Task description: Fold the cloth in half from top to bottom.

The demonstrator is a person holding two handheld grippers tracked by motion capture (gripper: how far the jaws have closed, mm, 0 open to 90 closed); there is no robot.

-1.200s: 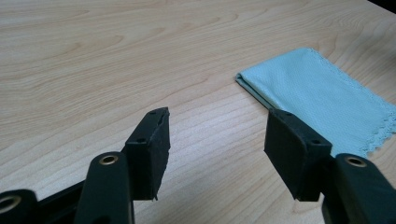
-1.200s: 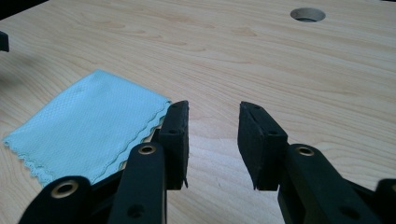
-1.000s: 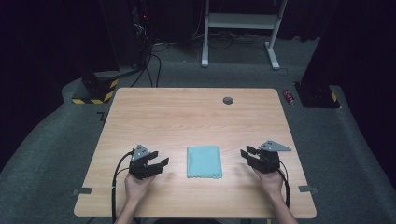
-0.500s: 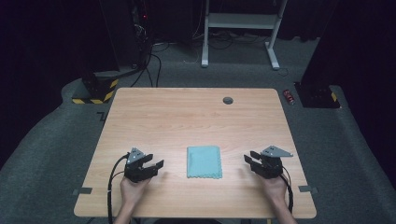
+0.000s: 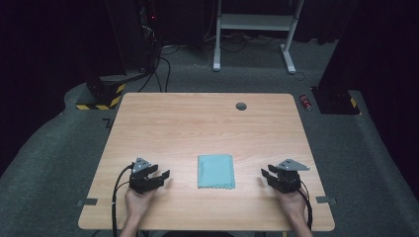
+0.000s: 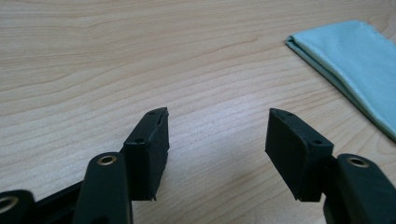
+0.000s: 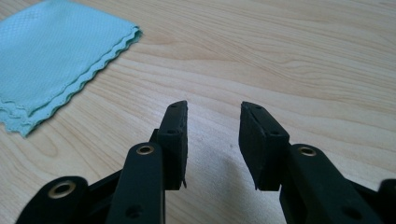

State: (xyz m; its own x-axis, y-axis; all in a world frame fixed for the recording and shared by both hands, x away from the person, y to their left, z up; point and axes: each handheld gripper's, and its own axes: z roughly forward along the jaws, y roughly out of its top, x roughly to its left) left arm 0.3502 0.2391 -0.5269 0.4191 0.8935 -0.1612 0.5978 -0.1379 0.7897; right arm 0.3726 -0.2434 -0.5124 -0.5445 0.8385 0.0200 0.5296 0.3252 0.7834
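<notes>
A folded light-blue cloth [image 5: 216, 171] lies flat near the front middle of the wooden table [image 5: 197, 123]. My left gripper [image 5: 161, 177] rests low on the table to the cloth's left, open, with nothing between its fingers. In the left gripper view [image 6: 217, 126] the cloth's folded edge [image 6: 348, 60] sits at the upper right. My right gripper [image 5: 265, 176] sits to the cloth's right, open and holding nothing. The right gripper view [image 7: 214, 116] has the cloth's wavy-edged corner [image 7: 56, 60] at the upper left.
A small dark round disc [image 5: 241, 106] lies near the table's far edge. Beyond the table stand a white frame [image 5: 254, 24], black equipment with cables [image 5: 148, 59] and a yellow-black striped base [image 5: 101, 96]. A small red item [image 5: 306, 102] lies on the floor at the right.
Both grippers have drawn back toward the table's front edge and sit lower. The cloth has not moved.
</notes>
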